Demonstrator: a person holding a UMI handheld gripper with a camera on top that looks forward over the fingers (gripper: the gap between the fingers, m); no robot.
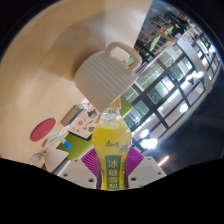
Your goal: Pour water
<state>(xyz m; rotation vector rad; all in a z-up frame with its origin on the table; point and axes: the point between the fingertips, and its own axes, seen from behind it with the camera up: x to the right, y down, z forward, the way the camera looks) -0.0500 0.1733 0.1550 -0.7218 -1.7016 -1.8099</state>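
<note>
A bottle of yellow drink (112, 150) with a green and white label stands between my fingers, and my gripper (112, 172) is shut on it, both purple pads (88, 166) pressing its sides. The whole view is rolled over, so the bottle is tilted. Its neck points toward a white ribbed mug (103, 73) with a handle, which sits just beyond the bottle's top on the light wooden table (40, 70). I cannot see the bottle's mouth or any liquid running out.
A round dark red coaster (44, 130) lies on the table beside the fingers. Green and white items (68, 146) sit near the left finger. Large windows with dark frames (165, 85) fill the far side.
</note>
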